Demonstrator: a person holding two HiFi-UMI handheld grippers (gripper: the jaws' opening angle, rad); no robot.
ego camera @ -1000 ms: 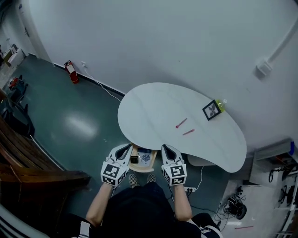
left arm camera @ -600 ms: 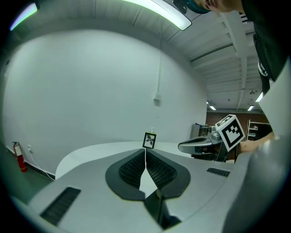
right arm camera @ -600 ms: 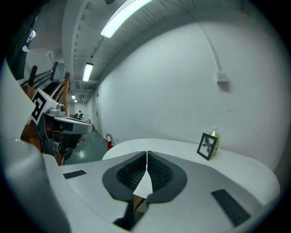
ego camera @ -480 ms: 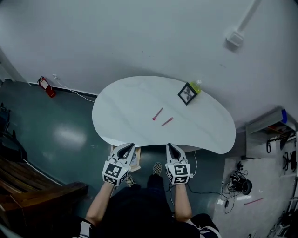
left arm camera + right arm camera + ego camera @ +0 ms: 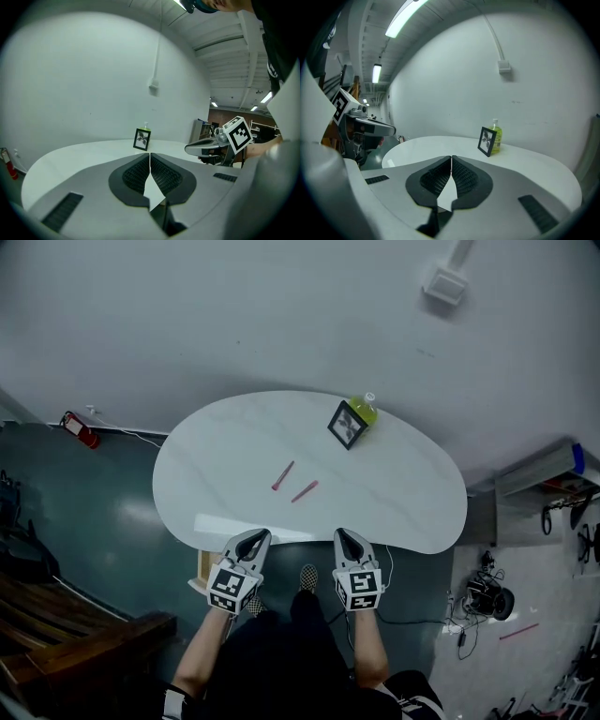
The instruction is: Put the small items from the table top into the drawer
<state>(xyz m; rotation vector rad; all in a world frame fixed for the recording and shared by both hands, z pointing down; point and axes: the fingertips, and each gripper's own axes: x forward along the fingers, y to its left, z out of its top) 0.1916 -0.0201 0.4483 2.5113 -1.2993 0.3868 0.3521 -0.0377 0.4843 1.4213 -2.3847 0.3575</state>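
Person has sidestepped along the near edge of the table (image 5: 403,502). A second ago both grippers were held over the open drawer with a few small things in it. Now the drawer (image 5: 201,570) shows only as a wooden sliver under the near rim, just left of the left gripper (image 5: 254,539). It looks still pulled out, but how far I can't tell.

Left gripper jaws are closed pad to pad with nothing between them, and the same goes for the right gripper (image 5: 346,538). Both sit side by side at the near rim, pointing across the top toward the far wall.

Two small items are still out: two pink sticks, one (image 5: 282,475) left of and a little farther back than the other (image 5: 304,491). They lie close together mid-table, ahead of the gap between the grippers and apart from both.

The photo frame (image 5: 347,424) and green bottle (image 5: 364,408) stand touching at the far edge, probably not targets.

My read: one drop-off is done and the person is lining up for the sticks, so the task is partway. The jaws must open before any pick.
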